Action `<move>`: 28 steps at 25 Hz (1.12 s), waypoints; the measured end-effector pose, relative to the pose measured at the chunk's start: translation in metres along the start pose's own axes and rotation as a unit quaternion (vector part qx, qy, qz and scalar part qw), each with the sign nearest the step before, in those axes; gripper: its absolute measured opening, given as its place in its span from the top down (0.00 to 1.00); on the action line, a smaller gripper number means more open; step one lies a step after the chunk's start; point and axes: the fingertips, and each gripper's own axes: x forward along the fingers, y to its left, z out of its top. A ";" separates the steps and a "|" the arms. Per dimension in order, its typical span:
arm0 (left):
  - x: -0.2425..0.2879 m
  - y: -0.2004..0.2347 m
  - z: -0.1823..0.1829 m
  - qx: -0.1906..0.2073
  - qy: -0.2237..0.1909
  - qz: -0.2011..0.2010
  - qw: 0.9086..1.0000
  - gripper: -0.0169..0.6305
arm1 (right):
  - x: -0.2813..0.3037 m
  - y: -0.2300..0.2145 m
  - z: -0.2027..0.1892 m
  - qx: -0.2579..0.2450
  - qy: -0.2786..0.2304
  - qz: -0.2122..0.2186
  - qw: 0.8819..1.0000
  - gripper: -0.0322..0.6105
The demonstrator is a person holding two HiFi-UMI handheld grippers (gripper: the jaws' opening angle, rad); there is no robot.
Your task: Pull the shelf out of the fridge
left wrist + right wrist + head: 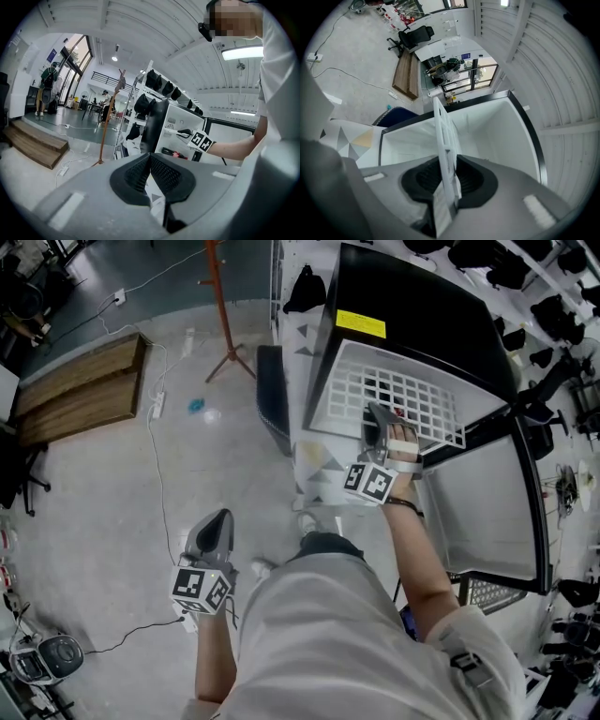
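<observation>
Right gripper (378, 420) is clamped on the front edge of the shelf (403, 390), folks. We've got one pad on either side of the white grid, and in the gripper's own view that thin rim runs straight up between the jaws. Biggest thing in front of us is the black fridge (427, 306), up at one o'clock in the head view, its cavity facing us. Its door (487, 512) hangs wide open at three o'clock with the white liner showing. The shelf sits at the mouth of the fridge, and we see most of its grid outside the black frame, far edge at the opening. Down at seven o'clock we have the left gripper (217, 521), jaws pressed together on nothing, held low above the grey floor (94, 521). Smallest of all is a yellow label (361, 324) on the fridge top at twelve o'clock.
</observation>
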 end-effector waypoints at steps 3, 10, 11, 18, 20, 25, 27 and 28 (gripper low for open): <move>0.005 -0.003 -0.001 0.002 0.002 -0.008 1.000 0.96 | 0.000 0.005 -0.003 -0.012 0.002 0.002 1.000 0.84; 0.011 -0.006 -0.001 0.006 0.009 -0.017 1.000 0.96 | 0.011 -0.005 -0.033 0.003 0.044 -0.003 0.999 0.81; 0.011 -0.006 0.000 0.006 0.010 -0.018 1.000 0.96 | 0.011 -0.007 -0.035 0.003 0.045 -0.005 0.999 0.81; 0.016 -0.009 0.000 0.008 0.012 -0.024 1.000 0.96 | 0.007 -0.015 -0.035 0.024 0.046 -0.010 0.999 0.85; 0.017 -0.011 0.001 0.010 0.011 -0.028 0.999 0.96 | 0.008 -0.014 -0.035 0.023 0.045 -0.010 0.999 0.85; 0.016 -0.012 0.001 0.008 0.012 -0.030 0.999 0.96 | 0.003 -0.014 -0.035 0.029 0.046 -0.012 0.998 0.86; 0.014 -0.010 -0.001 0.007 0.013 -0.029 0.999 0.96 | -0.001 -0.014 -0.034 0.031 0.046 -0.013 0.998 0.86; 0.012 -0.009 -0.001 0.007 0.013 -0.028 0.999 0.96 | -0.002 -0.014 -0.034 0.031 0.046 -0.013 0.998 0.86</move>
